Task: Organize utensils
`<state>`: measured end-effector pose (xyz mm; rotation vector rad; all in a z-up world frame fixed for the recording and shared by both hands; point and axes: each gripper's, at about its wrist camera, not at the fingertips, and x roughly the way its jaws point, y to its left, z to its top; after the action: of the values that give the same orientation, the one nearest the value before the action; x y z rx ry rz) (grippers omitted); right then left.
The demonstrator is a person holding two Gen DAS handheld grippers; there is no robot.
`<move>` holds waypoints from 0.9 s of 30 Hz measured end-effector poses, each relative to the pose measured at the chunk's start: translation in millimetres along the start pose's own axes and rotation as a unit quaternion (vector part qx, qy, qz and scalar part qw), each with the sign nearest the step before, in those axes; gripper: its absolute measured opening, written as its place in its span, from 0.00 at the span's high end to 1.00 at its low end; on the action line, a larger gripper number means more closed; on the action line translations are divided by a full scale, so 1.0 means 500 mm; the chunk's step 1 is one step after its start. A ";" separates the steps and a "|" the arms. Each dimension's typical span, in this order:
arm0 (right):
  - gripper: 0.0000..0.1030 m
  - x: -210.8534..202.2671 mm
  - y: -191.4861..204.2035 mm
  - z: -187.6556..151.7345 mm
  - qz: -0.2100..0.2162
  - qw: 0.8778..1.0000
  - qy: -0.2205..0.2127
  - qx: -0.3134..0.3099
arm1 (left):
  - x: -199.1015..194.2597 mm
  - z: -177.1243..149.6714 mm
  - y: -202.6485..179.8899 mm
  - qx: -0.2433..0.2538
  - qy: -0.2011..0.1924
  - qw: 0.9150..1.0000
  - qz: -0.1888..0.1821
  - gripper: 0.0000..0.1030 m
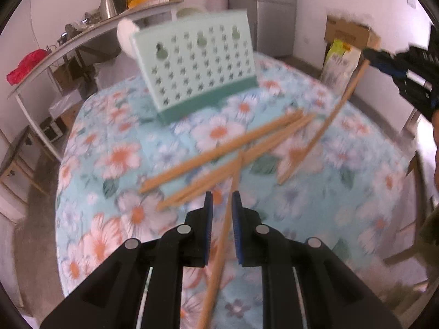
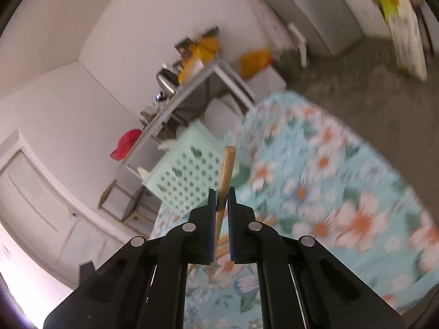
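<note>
Left wrist view: 1 chopstick [image 1: 219, 249] is pinched between the left gripper [image 1: 222, 200] jaws; loose chopsticks [image 1: 219, 150] and a green basket [image 1: 197, 63] lie ahead. 1 chopstick [image 2: 226, 175] is pinched by the right gripper [image 2: 222, 194].

Wooden chopsticks [image 1: 219, 150] — crisscrossed, before upright mint perforated holder [image 1: 197, 63].

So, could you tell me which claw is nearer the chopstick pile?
Left. The left claw hovers right at the pile; the right claw is raised off to its right, clamping one chopstick.
</note>
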<state>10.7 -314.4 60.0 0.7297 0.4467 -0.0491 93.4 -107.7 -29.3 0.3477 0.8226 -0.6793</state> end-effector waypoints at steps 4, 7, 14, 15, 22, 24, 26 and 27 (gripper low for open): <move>0.95 -0.027 0.014 0.003 -0.010 1.000 -0.005 -0.011 | 0.039 0.017 -0.012 0.005 0.028 1.000 -0.009 0.87; 0.95 -0.031 0.025 0.000 -0.015 1.000 -0.003 -0.019 | 0.080 0.025 -0.007 -0.013 0.061 0.998 -0.020 0.87; 0.95 -0.024 0.037 -0.009 -0.024 0.999 0.000 -0.030 | 0.096 0.046 0.017 -0.039 0.071 0.996 -0.044 0.94; 0.95 -0.026 0.036 -0.009 -0.024 0.999 0.000 -0.031 | 0.086 0.051 0.021 -0.042 0.065 0.996 -0.049 0.94; 0.95 -0.014 0.048 -0.006 -0.024 0.998 -0.004 -0.055 | -0.088 0.142 0.085 -0.056 -0.030 0.996 -0.069 0.94; 0.95 -0.012 0.050 -0.006 -0.023 0.998 -0.005 -0.058 | -0.144 0.175 0.113 -0.071 -0.066 0.993 -0.071 0.94; 0.95 -0.011 0.050 -0.006 -0.022 0.998 -0.006 -0.058 | -0.177 0.201 0.128 -0.081 -0.096 0.990 -0.069 0.95; 0.95 -0.010 0.050 -0.006 -0.022 0.998 -0.006 -0.059 | -0.194 0.217 0.134 -0.086 -0.113 0.988 -0.064 0.95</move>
<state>9.7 -294.3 76.0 0.6038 0.4504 -0.0671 151.5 -75.3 116.7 0.0597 0.6841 -0.7475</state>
